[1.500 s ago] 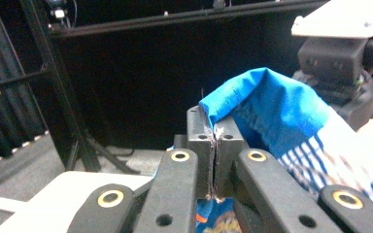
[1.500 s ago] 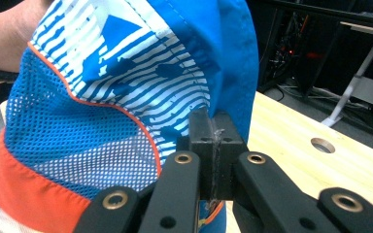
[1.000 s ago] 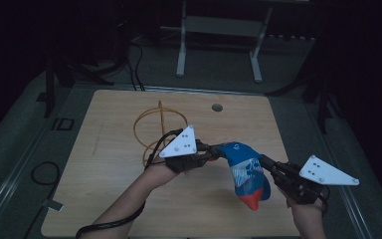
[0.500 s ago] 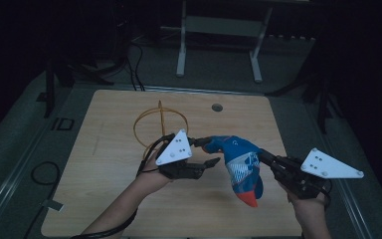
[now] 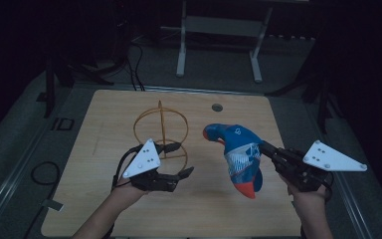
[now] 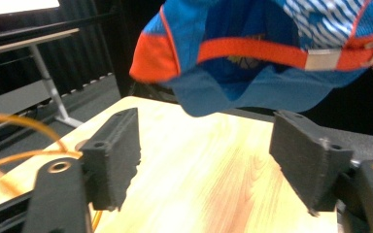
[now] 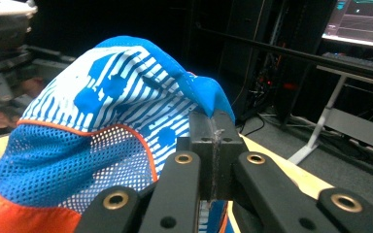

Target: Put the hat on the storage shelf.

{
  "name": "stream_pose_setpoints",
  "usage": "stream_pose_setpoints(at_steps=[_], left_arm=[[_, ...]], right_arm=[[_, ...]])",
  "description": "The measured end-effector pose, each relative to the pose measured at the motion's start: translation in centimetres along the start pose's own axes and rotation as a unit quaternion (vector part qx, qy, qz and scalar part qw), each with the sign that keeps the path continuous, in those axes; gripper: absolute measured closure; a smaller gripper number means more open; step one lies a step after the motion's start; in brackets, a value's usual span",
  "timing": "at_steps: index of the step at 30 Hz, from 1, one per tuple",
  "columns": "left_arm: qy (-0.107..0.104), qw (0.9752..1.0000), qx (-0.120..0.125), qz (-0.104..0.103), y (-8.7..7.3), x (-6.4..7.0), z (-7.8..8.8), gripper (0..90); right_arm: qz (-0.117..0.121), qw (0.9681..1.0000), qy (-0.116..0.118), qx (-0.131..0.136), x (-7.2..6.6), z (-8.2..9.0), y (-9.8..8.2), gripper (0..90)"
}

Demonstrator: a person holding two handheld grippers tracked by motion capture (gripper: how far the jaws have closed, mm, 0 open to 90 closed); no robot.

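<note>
A blue cap (image 5: 238, 154) with white stripes, a mesh back and orange trim hangs in the air over the right half of the wooden table (image 5: 104, 114). My right gripper (image 5: 266, 149) is shut on its fabric; in the right gripper view the jaws (image 7: 213, 141) pinch a blue fold of the cap (image 7: 102, 121). My left gripper (image 5: 181, 174) is open, low over the table to the left of the cap and clear of it. In the left gripper view the cap (image 6: 252, 53) and its orange strap hang above and beyond the spread jaws (image 6: 209, 165).
A round orange wire stand (image 5: 160, 132) is on the table just behind the left gripper; its wire (image 6: 19, 145) passes that gripper's left jaw. A cable hole (image 5: 217, 107) is near the far edge. A white desk frame (image 5: 219, 30) and floor cables (image 5: 42, 172) lie beyond the table.
My left gripper has drawn back to the left, away from the cap, and now sits lower with its jaws apart. The cap, in the right gripper, has risen slightly.
</note>
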State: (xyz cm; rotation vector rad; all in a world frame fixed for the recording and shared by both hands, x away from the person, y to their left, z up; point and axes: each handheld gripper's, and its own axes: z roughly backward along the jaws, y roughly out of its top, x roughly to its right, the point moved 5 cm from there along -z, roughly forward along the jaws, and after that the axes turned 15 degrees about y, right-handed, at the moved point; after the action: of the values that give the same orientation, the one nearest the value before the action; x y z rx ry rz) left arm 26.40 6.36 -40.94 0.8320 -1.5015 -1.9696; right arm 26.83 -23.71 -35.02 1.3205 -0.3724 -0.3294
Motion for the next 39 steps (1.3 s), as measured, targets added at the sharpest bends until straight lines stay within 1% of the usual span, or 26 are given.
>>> stream_pose_setpoints(at_steps=[2,5,6,8,9,11,12,14,16,17,18,19,20,21,22,23,25,26,27,28,32,33,34,36,37,39], left_arm=[[0.007,1.0000,0.001,0.005,-0.4,-0.3,0.4,20.3],[0.016,0.9997,0.007,0.016,-1.4,-0.9,1.6,17.0],[0.016,0.9997,0.007,0.016,-1.4,-0.9,1.6,16.5],[0.024,0.9996,0.007,0.016,-2.2,-1.2,2.3,16.2],[0.021,0.9995,0.007,0.021,-2.5,-1.3,2.5,15.4],[0.027,0.9993,0.005,0.027,-3.3,-1.4,3.0,15.3],[0.025,0.9992,0.004,0.030,-3.8,-1.5,3.4,15.2],[0.034,0.9990,0.003,0.030,-4.5,-1.5,3.7,14.7],[0.039,0.9985,0.003,0.039,-5.6,-1.6,4.3,13.2],[0.039,0.9985,0.003,0.039,-5.6,-1.6,4.3,12.2],[0.045,0.9982,-0.001,0.039,-6.4,-1.6,4.7,12.1],[0.045,0.9982,-0.001,0.039,-6.4,-1.6,4.7,11.3],[0.051,0.9980,-0.002,0.038,-6.8,-1.7,4.9,11.3],[0.055,0.9976,-0.004,0.043,-7.4,-1.8,5.1,9.8],[0.057,0.9973,-0.007,0.046,-7.7,-1.8,5.2,9.8],[0.064,0.9966,-0.009,0.051,-8.3,-1.9,5.3,7.0],[0.075,0.9957,-0.014,0.054,-9.2,-2.1,5.5,5.2],[0.081,0.9949,-0.018,0.057,-9.7,-2.2,5.6,2.4],[0.089,0.9942,-0.022,0.055,-10.3,-2.4,5.7,2.4],[0.093,0.9939,-0.023,0.056,-10.7,-2.4,5.8,2.4],[0.114,0.9907,-0.031,0.067,-12.7,-2.7,6.1,2.3],[0.121,0.9897,-0.035,0.068,-13.2,-2.8,6.2,2.4],[0.122,0.9894,-0.036,0.070,-13.5,-2.8,6.3,2.4],[0.132,0.9874,-0.037,0.079,-14.3,-2.9,6.4,2.4],[0.134,0.9870,-0.037,0.081,-14.6,-3.0,6.5,2.4],[0.142,0.9849,-0.035,0.093,-15.2,-3.2,6.7,2.4]], right_arm=[[-0.002,1.0000,-0.002,0.004,0.3,-0.2,0.2,90.0],[-0.003,1.0000,-0.002,0.005,0.7,-0.7,0.6,90.0],[-0.003,1.0000,-0.002,0.005,0.7,-0.7,0.6,90.0],[0.000,1.0000,-0.003,0.003,0.9,-1.1,0.8,90.0],[-0.001,1.0000,-0.002,0.003,1.0,-1.3,1.0,90.0],[0.000,1.0000,-0.004,0.002,1.2,-1.6,1.2,90.0],[-0.001,1.0000,-0.004,0.002,1.4,-1.8,1.3,90.0],[-0.001,1.0000,-0.005,0.004,1.6,-2.2,1.7,90.0],[-0.001,1.0000,-0.005,0.005,2.0,-2.9,2.3,90.0],[0.000,1.0000,-0.005,0.005,2.1,-3.2,2.5,90.0],[0.001,1.0000,-0.006,0.004,2.2,-3.5,2.8,90.0],[0.002,1.0000,-0.006,0.005,2.3,-3.9,3.0,90.0],[0.002,1.0000,-0.006,0.005,2.3,-3.9,3.0,90.0],[0.002,1.0000,-0.005,0.004,2.7,-4.7,3.4,90.0],[0.002,1.0000,-0.005,0.004,2.7,-4.7,3.4,90.0],[0.000,1.0000,-0.003,0.002,2.9,-5.5,3.7,90.0],[-0.001,1.0000,-0.003,0.001,3.0,-5.8,3.8,90.0],[-0.002,1.0000,-0.002,0.001,3.2,-6.2,3.9,90.0],[-0.005,1.0000,0.001,-0.002,3.5,-7.2,4.2,90.0],[-0.006,1.0000,0.002,-0.002,3.6,-7.5,4.3,90.0],[-0.011,0.9999,0.006,-0.001,3.9,-8.7,4.7,90.0],[-0.011,0.9999,0.006,-0.002,4.1,-9.7,5.1,90.0],[-0.012,0.9999,0.008,-0.002,4.2,-10.0,5.3,90.0],[-0.011,0.9999,0.009,-0.003,4.2,-11.0,5.8,90.0],[-0.011,0.9999,0.009,-0.003,4.2,-11.0,5.8,90.0],[-0.010,0.9999,0.012,-0.004,4.2,-12.1,6.3,90.0]])
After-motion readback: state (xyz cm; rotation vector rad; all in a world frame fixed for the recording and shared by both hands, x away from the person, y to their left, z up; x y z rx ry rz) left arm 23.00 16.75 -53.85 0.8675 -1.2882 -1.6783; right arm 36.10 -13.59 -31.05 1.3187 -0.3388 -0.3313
